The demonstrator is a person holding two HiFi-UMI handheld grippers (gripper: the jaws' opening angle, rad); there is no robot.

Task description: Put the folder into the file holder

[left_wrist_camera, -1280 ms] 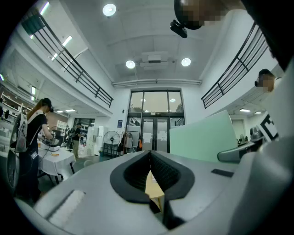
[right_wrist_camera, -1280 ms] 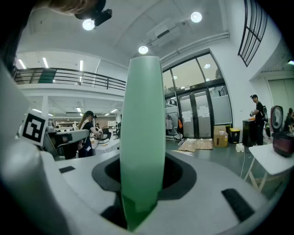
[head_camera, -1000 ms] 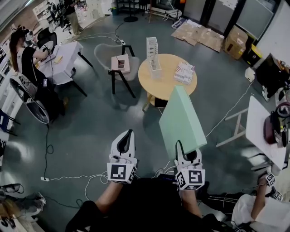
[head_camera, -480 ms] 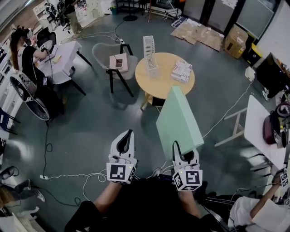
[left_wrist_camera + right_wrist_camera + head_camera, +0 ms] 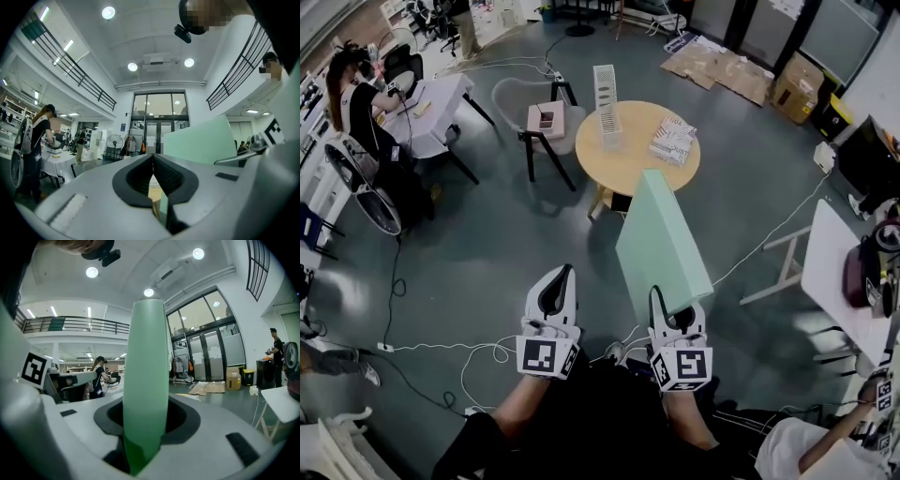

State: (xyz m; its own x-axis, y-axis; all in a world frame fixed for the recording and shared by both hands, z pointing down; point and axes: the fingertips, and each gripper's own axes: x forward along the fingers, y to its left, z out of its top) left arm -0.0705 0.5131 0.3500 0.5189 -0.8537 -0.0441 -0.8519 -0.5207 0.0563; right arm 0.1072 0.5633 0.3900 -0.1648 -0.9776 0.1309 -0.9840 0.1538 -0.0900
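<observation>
Against a second ago, the right gripper (image 5: 678,314) and the folder (image 5: 661,239) are sitting a little further left in the head view, and the table (image 5: 637,164) with the file holder (image 5: 606,94) is lying slightly up and left of where it was. Nearest the camera, two forearms in black sleeves (image 5: 511,412) are reaching forward. Each is ending in a cube (image 5: 547,356) that is showing a black-and-white square marker, the only clear print in sight. The left gripper (image 5: 563,272) is pointing ahead with its jaws brought together at the tips, carrying nothing. Just beside it, the right gripper is clamping its dark pads on the lower edge of the pale green folder. The folder is standing on edge in the air above the grey floor, leaning away toward the table, well apart from the file holder. A white cable (image 5: 441,349) is trailing across the floor to the left of the grippers. Further out, the round wooden table is carrying the white slotted file holder, which is standing upright near its far left rim. A stack of papers (image 5: 673,141) is lying near the table's right side, its print too small to read. A chair (image 5: 546,122) with a pink thing on its seat is standing just beside the table on the left. Beyond, flattened cardboard (image 5: 722,70) is lying on the floor, and a person (image 5: 358,98) is sitting at a white desk at the far left.
</observation>
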